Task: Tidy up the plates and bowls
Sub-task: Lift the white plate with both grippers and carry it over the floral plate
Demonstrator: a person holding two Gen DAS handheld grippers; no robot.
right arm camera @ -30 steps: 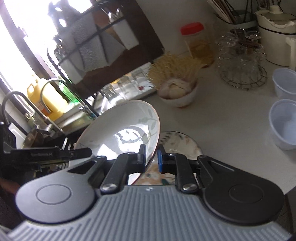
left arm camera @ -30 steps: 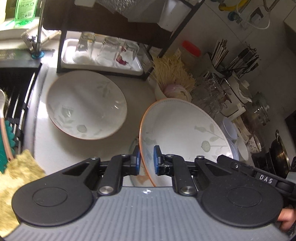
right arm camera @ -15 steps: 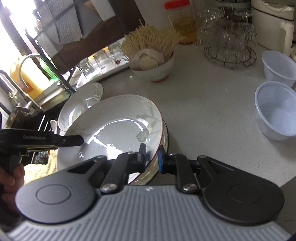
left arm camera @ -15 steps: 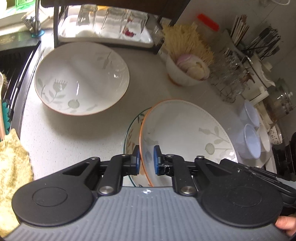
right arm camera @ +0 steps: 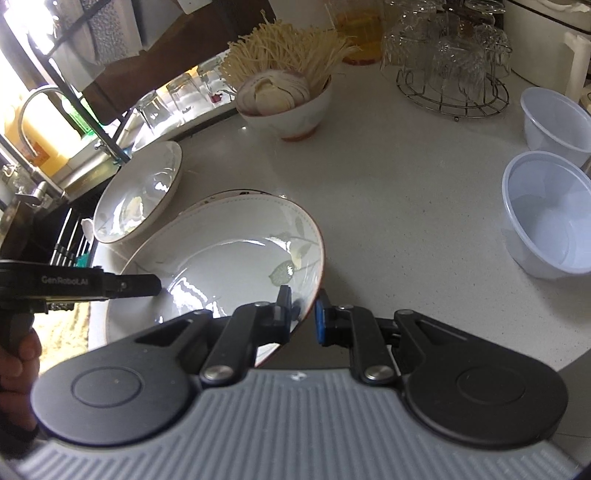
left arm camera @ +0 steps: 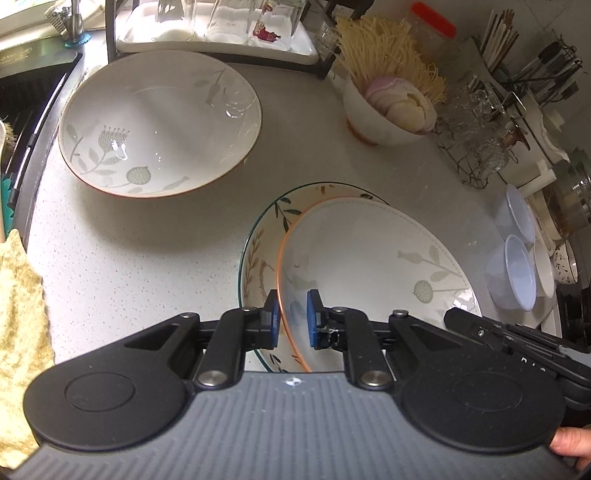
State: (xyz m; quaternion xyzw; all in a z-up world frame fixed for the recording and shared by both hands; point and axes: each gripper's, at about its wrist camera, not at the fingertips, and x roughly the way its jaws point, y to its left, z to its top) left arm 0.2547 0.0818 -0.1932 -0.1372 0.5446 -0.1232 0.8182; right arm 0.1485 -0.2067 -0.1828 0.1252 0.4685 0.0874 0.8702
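Note:
A white orange-rimmed floral plate (left arm camera: 373, 258) lies on a green-rimmed leaf plate (left arm camera: 258, 254) on the counter. My left gripper (left arm camera: 292, 318) straddles its near rim, jaws slightly apart, no longer clamping it. My right gripper (right arm camera: 303, 309) straddles the opposite rim of the same plate (right arm camera: 229, 258), jaws also slightly apart. A second white floral plate (left arm camera: 159, 125) lies to the left near the sink; it also shows in the right wrist view (right arm camera: 136, 192).
A bowl of noodles and onion (left arm camera: 391, 110) stands behind. Two clear plastic bowls (right arm camera: 546, 214) sit at the right, a wire rack of glasses (right arm camera: 450, 66) behind them. A tray of glasses (left arm camera: 221, 29), the sink (left arm camera: 22, 110) and a yellow cloth (left arm camera: 18, 314) are at the left.
Both grippers lowered the tilted white plate flat onto the green-rimmed plate. Both jaws then opened slightly off its rim.

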